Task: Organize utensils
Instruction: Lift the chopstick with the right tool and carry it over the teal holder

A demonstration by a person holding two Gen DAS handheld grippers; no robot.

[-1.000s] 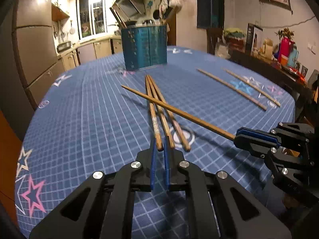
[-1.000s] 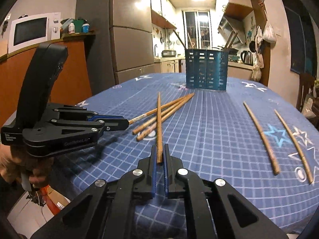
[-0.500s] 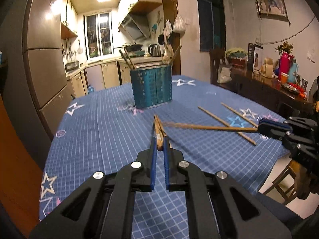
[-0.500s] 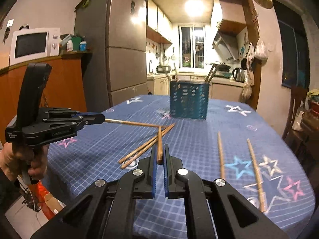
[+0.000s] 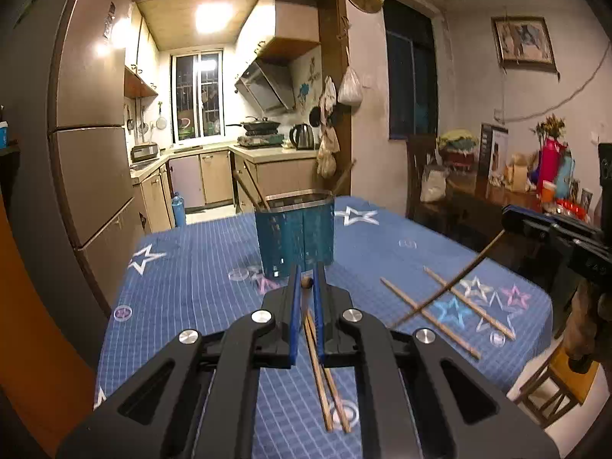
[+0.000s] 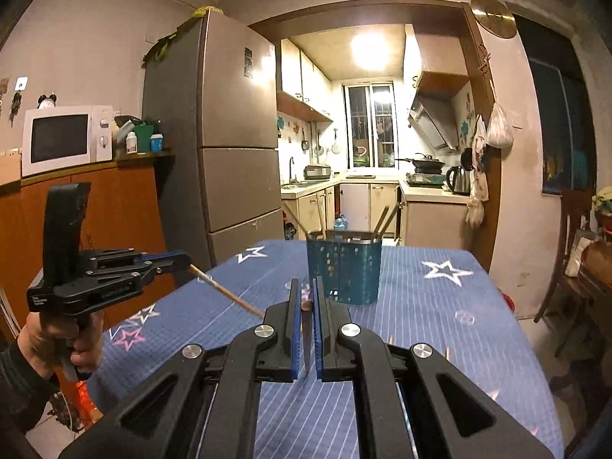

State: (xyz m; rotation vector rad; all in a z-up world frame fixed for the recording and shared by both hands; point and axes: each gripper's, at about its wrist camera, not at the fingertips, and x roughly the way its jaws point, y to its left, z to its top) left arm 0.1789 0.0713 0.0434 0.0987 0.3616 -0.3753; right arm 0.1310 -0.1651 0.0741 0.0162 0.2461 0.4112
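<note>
Through my left wrist camera, my left gripper [image 5: 305,287] is clamped on one chopstick [image 5: 306,284], held up just short of the teal utensil holder [image 5: 294,238] on the blue worktop [image 5: 191,294]. Two loose chopsticks [image 5: 447,311] lie right of that holder.

My right wrist camera shows my right gripper [image 6: 305,298] pinching another chopstick [image 6: 305,306], near the holder.

We saw the utensil holder [image 5: 294,235] standing on the table [image 5: 199,287], toward its far end, with chopsticks leaning inside it. Nearer us, two loose chopsticks [image 5: 329,390] lay side by side on the cloth, and two more [image 5: 451,311] lay to their right. Behind the table stood the kitchen; the fridge [image 6: 233,145] was at its left.
</note>
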